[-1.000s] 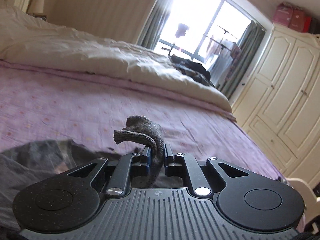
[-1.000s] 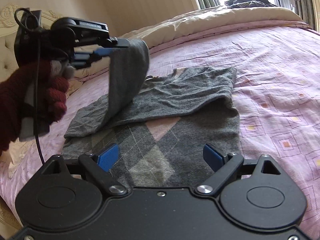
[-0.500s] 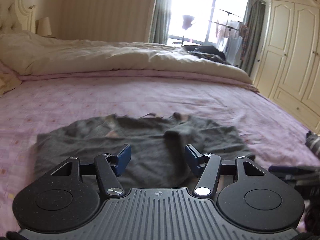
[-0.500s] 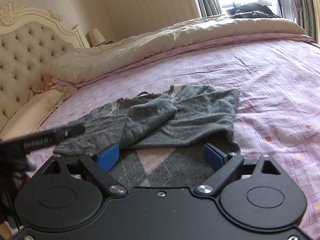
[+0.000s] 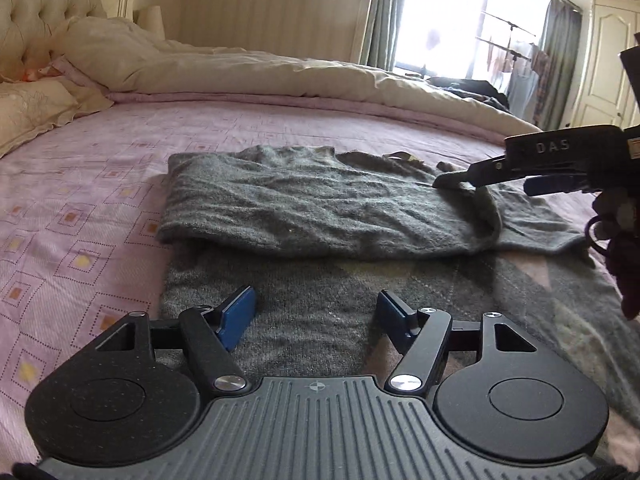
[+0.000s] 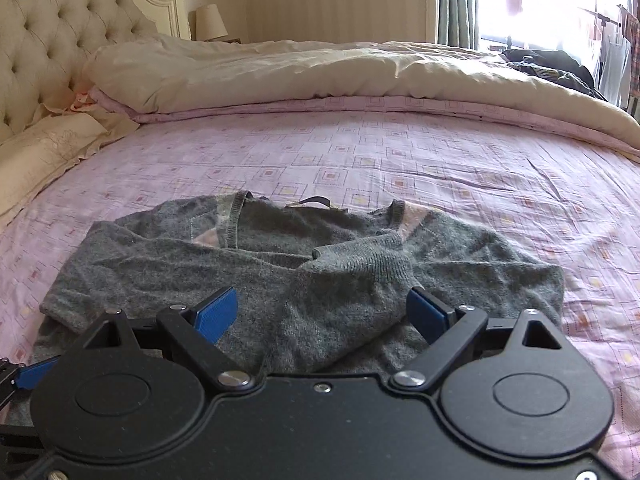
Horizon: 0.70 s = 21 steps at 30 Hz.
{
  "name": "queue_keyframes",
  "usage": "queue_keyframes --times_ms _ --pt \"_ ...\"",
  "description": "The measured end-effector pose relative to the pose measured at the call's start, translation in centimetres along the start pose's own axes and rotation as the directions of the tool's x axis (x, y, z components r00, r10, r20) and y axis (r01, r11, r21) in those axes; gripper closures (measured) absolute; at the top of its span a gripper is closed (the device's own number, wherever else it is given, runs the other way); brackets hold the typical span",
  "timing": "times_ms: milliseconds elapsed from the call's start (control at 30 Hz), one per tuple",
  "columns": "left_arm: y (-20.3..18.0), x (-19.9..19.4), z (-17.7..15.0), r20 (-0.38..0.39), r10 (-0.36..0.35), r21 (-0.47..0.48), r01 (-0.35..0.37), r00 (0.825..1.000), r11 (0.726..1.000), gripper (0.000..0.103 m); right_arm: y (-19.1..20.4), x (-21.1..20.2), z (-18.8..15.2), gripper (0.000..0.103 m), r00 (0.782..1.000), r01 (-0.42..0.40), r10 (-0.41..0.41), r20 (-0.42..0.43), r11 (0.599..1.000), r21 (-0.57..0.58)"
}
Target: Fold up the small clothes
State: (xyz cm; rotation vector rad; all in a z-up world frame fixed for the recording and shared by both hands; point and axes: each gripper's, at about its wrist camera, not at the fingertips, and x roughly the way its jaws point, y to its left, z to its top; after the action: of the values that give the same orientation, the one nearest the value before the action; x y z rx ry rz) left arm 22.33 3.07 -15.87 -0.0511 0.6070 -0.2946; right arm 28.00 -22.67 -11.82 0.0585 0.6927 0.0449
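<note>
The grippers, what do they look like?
Each gripper is black, with two round discs and thin arms ending in blue pads. The left gripper has a grey ribbed plate. The right gripper shows white letters "DAS" on its side, held by a dark red glove.

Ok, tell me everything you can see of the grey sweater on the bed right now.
The grey sweater is a soft, fuzzy knit with an argyle front in pink and pale diamonds, a ribbed V-neck and a small neck label. It lies flat on the pink patterned bedsheet, collar toward the cream duvet. Both sleeves are folded across the chest, the cuff of one lying over the other. The left gripper and right gripper are open above it; neither holds it.
</note>
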Motion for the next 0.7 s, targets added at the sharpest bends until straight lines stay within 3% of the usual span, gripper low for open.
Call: queue_keyframes --times_ms 100,167,333,467,700 --pt "0.0 0.0 0.0 0.002 0.003 -0.003 -0.003 1.000 1.000 0.037 -0.2 0.6 -0.5 0.015 0.997 0.071 -0.072 -0.010 0.997 -0.038" --pt "-0.4 0.1 -0.2 -0.001 0.019 0.018 -0.019 1.000 1.000 0.037 -1.4 -0.1 -1.0 0.026 0.991 0.130 -0.130 -0.015 0.991 -0.026" --pt "-0.5 0.3 -0.4 -0.003 0.030 0.035 -0.030 1.000 0.999 0.037 -6.8 -3.3 -3.0 0.026 0.984 0.175 -0.170 -0.045 0.975 0.134" --pt "-0.4 0.3 -0.5 -0.002 0.025 0.032 -0.025 1.000 0.999 0.037 -8.7 -5.2 -3.4 0.026 0.990 0.141 -0.142 -0.006 0.975 0.175" --pt "-0.4 0.3 -0.4 -0.003 0.026 0.037 -0.026 1.000 0.999 0.037 -9.7 -4.3 -2.6 0.026 0.999 0.035 -0.039 0.013 0.976 0.213"
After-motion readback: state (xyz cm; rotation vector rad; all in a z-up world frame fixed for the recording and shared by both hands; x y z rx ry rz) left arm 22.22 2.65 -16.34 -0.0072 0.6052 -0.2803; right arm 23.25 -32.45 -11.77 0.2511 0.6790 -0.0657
